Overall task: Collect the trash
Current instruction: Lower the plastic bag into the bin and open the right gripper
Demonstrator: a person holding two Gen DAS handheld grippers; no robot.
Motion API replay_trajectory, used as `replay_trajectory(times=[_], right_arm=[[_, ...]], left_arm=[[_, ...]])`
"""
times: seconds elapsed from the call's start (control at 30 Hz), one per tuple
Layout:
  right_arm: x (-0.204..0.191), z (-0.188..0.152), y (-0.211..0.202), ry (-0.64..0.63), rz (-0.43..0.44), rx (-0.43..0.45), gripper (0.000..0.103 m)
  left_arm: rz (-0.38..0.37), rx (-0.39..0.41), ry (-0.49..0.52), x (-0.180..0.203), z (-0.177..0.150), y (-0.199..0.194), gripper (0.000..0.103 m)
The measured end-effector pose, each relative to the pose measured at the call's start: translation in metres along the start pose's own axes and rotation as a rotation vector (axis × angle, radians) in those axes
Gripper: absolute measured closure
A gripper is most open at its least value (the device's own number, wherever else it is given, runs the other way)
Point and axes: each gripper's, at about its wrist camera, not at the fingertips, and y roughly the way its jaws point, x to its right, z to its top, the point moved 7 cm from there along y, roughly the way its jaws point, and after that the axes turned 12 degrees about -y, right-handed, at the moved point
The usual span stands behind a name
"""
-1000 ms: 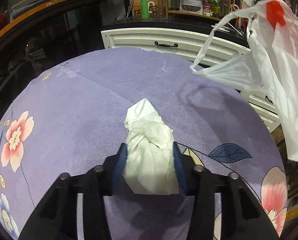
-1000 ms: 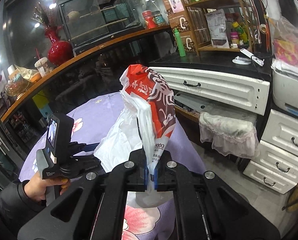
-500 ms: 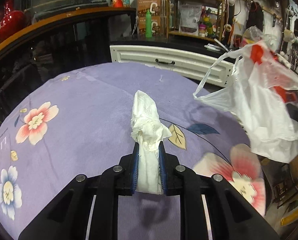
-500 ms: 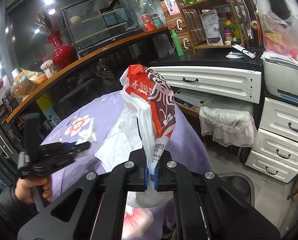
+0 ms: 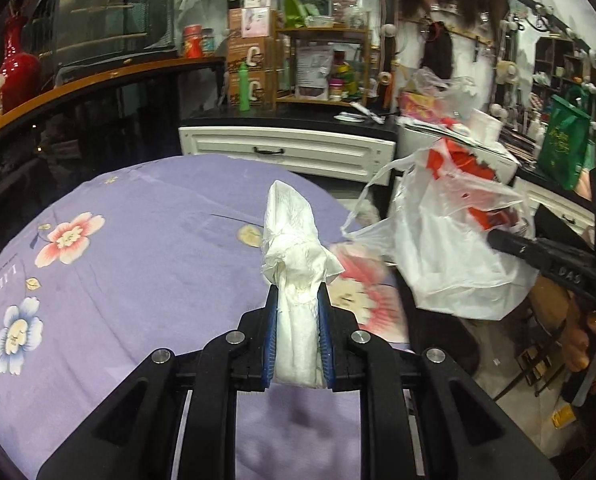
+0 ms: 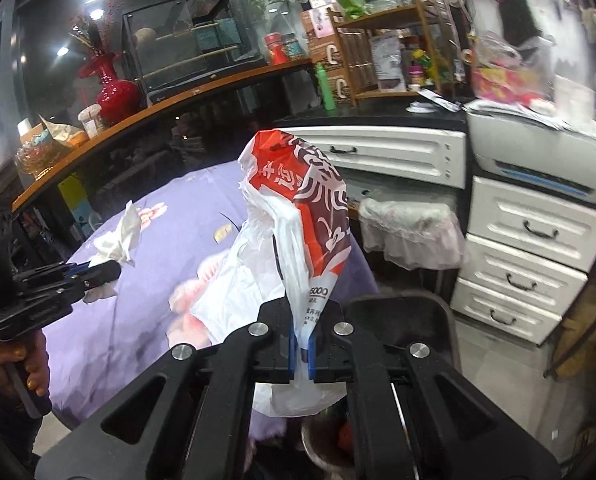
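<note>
two grippers were both loaded. the left gripper (image 5: 296, 340) had its fingers (image 5: 271, 344) pinched narrow on a crumpled white tissue (image 5: 296, 248), which stood up out of the grip with its long axis running forward along the fingers, clear of the purple flowered surface (image 5: 138, 264) below. the right gripper (image 6: 301, 350) had its fingers closed tight on the edge of a white and red plastic bag (image 6: 298, 216), which rose above the grip and also sagged below it.

from the left wrist view the bag (image 5: 453, 248) hung to the right of the tissue, near but apart, past the edge of the surface, with one loose handle trailing toward the tissue. from the right wrist view the tissue (image 6: 118, 236) was off to the left, well short of the bag. the next move likely turned on carrying the tissue rightward, tip first, to the bag's mouth. where that mouth opened was hard to tell, since the plastic was bunched.
</note>
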Motion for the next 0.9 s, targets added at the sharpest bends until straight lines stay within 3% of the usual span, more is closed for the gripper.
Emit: replay_trajectory(times=[0.4,0.53,0.83,0.9], right_arm=[[0.039,-0.068,-0.024,0.047,-0.123,-0.077,0.099],[0.053,-0.091,-0.008,0.051,-0.170,-0.150,0.099],[0.071,-0.135,0.047,0.073,-0.185,-0.283,0.098],[0.075,-0.145,0.062,0.076,-0.187,-0.327,0.093]], left_arm=[[-0.153,-0.054,0.072,0.096,-0.035,0.006,0.085],[-0.169,-0.071,0.086,0.115,-0.049,0.012,0.085],[-0.184,-0.137,0.091,0.130,-0.076,0.027,0.085],[-0.183,-0.156,0.095,0.133,-0.081,0.033,0.085]])
